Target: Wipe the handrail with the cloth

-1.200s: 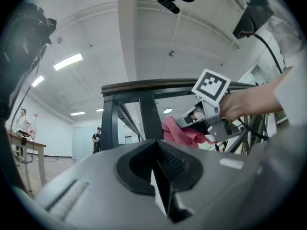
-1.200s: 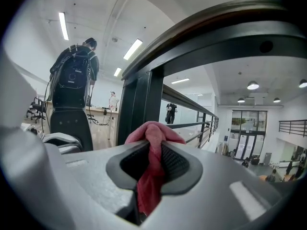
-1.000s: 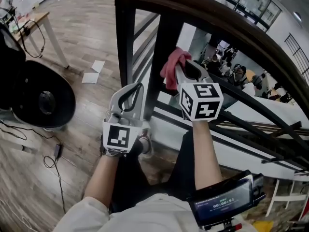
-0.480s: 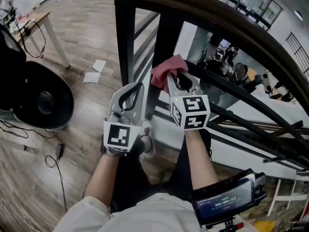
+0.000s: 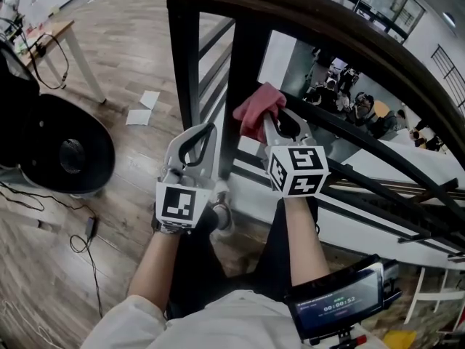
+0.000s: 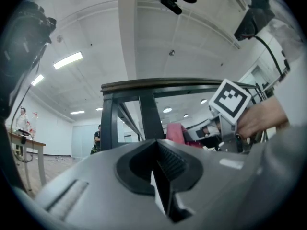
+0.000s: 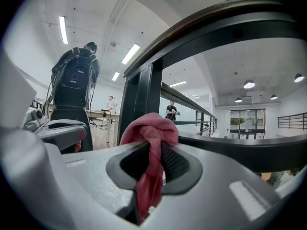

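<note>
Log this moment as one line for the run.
left hand-held gripper: shut, empty | right hand-held gripper: shut on red cloth | red cloth: below handrail

pinkish-red cloth (image 5: 254, 112), dark brown handrail (image 5: 290, 7), black posts (image 5: 244, 86), pale wood-grain floor (image 5: 131, 57).

Your red cloth (image 5: 258, 109) is bunched and pinched between the jaws of your right tool (image 5: 270, 122), with its top puffed out beyond them. It sits below the dark, curved wooden handrail (image 5: 312, 17).
</note>
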`<state>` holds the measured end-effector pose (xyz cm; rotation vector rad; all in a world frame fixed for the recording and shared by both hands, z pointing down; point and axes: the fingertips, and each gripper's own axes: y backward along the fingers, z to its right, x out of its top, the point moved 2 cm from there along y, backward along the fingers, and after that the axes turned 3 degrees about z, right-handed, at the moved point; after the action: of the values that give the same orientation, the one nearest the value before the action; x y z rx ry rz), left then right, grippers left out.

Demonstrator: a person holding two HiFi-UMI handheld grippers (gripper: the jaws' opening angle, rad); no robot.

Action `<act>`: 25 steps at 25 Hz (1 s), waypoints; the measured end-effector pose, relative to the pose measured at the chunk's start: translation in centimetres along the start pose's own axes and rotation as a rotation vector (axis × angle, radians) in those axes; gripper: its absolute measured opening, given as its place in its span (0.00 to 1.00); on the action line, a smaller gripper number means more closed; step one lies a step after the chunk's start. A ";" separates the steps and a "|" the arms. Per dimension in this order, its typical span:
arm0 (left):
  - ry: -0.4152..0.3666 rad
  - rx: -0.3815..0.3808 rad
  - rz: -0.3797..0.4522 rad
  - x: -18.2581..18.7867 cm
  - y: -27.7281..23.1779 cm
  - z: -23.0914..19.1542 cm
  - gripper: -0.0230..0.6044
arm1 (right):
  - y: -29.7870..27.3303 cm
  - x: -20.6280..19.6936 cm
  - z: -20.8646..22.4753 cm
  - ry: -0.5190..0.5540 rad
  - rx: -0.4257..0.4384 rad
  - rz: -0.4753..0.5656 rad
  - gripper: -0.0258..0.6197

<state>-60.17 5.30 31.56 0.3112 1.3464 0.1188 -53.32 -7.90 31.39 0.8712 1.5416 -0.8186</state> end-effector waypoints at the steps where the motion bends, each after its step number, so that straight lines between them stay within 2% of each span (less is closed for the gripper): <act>1: -0.001 -0.001 0.001 0.0 -0.1 0.0 0.05 | 0.2 -0.1 0.2 -0.002 -0.002 -0.001 0.14; 25: -0.032 -0.077 0.004 0.0 -2.5 3.7 0.05 | 5.4 -1.0 5.4 -0.010 -0.093 -0.006 0.14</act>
<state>-56.85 2.35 31.53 0.2502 1.3063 0.1684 -45.97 -10.07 31.44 0.7945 1.5617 -0.7486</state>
